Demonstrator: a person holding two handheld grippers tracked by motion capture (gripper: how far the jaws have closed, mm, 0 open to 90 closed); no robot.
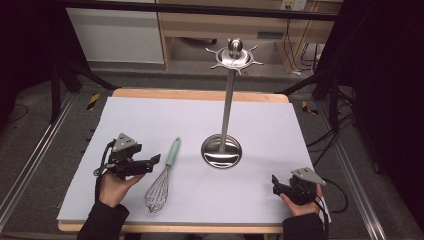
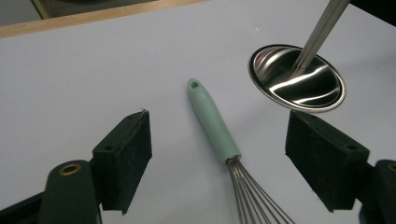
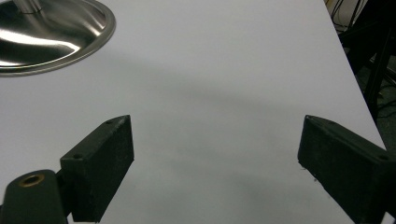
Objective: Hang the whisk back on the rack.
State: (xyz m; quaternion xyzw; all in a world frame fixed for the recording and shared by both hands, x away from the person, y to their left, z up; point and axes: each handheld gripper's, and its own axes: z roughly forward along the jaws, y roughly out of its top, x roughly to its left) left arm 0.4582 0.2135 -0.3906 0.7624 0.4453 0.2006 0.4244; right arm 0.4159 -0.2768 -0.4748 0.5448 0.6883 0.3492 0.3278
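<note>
Between our left gripper's (image 2: 218, 158) pads (image 2: 126, 156) we see bare white sheet and the whisk (image 2: 219, 140); jaws spread wide, nothing clamped, pads clear of it on both sides. Whisk handle, mint green w/ a hang hole at its tip, points to approx 11 o'clock in the left gripper view; wires fan out toward 5 o'clock and run off the bottom edge. At 1 o'clock from the handle sits the steel stand base (image 2: 297, 78), its pole leaning up to the top right corner.

Our right gripper (image 3: 215, 163) also has its jaws wide apart, holding nothing, only white sheet (image 3: 224, 84) btwn the pads. Stand base edge shows at 10 o'clock in the right gripper view.

From the high view: left gripper (image 1: 152, 162) is at 9 o'clock of the whisk (image 1: 164, 177), just beside the handle but not touching as far as we can tell. Whisk lies flat on the sheet, handle toward 12–1 o'clock, wire head toward 6–7 o'clock near the front edge. Utensil stand (image 1: 226, 107) stands upright at 2 o'clock from the whisk, near it but apart; round base on the sheet, hook ring at the top w/ no utensils on it. Right gripper (image 1: 276, 182) rests at 4 o'clock from the stand base, well apart from the whisk, near the sheet's front right corner. Wooden table (image 1: 200, 94) edge shows along 12 o'clock beyond the sheet
</note>
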